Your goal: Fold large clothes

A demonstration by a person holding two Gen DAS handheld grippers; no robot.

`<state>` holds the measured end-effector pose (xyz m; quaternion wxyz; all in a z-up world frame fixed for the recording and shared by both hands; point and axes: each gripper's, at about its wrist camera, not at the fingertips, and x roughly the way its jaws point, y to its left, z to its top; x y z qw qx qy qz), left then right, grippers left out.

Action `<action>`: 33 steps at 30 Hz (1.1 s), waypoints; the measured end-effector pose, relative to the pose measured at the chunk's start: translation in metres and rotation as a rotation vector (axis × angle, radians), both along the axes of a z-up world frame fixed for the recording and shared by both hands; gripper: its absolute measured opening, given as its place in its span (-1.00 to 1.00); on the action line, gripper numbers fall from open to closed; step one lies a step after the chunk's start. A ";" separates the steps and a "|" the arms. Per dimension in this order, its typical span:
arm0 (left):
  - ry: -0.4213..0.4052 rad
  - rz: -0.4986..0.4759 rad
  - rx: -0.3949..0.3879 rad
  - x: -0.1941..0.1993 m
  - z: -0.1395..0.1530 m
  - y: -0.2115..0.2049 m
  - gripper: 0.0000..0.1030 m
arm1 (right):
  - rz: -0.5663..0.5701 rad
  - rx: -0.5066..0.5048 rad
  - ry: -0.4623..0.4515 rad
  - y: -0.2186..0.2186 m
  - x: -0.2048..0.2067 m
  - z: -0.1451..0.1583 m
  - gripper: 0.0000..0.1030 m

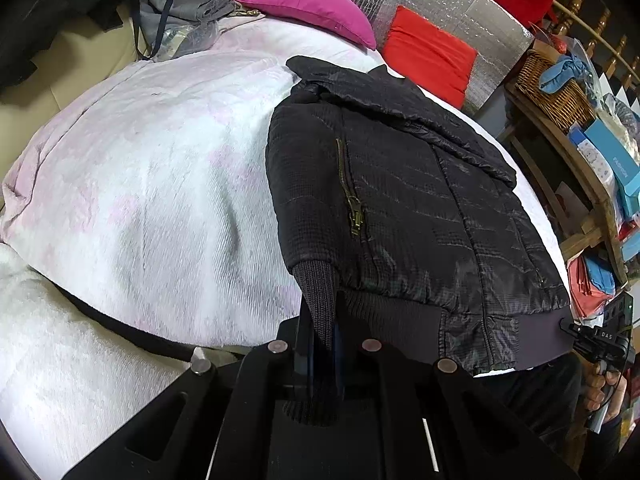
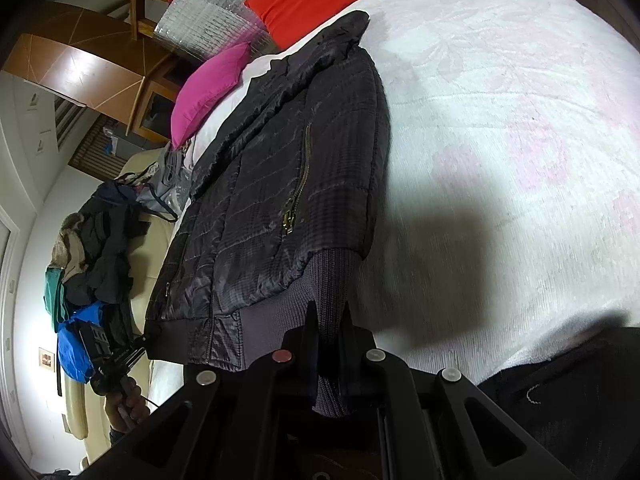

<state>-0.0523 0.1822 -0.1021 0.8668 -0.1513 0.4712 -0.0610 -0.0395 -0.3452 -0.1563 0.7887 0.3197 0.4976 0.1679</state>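
A black quilted jacket lies flat on the white bedspread, collar towards the pillows and ribbed hem nearest me. My left gripper is shut on a ribbed knit cuff at the jacket's lower left corner. In the right wrist view the same jacket runs up the frame, and my right gripper is shut on the knit cuff at the opposite lower corner. Each view shows the other gripper, hand-held, at the hem's far end: the right gripper and the left gripper.
A magenta pillow and a red pillow lie at the head of the bed. Wooden shelves with a wicker basket and boxes stand on the right. Piled clothes sit on a cream seat beside the bed.
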 end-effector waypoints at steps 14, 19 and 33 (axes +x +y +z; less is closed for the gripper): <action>0.003 -0.004 0.005 0.004 0.002 0.000 -0.85 | 0.032 0.005 -0.005 -0.007 0.007 0.001 -0.85; 0.006 0.006 0.017 0.006 0.000 -0.005 -0.85 | 0.039 0.012 -0.004 -0.009 0.009 -0.001 -0.85; -0.009 -0.002 0.038 0.005 0.007 -0.007 -0.85 | 0.058 0.021 -0.032 -0.008 0.010 0.011 -0.85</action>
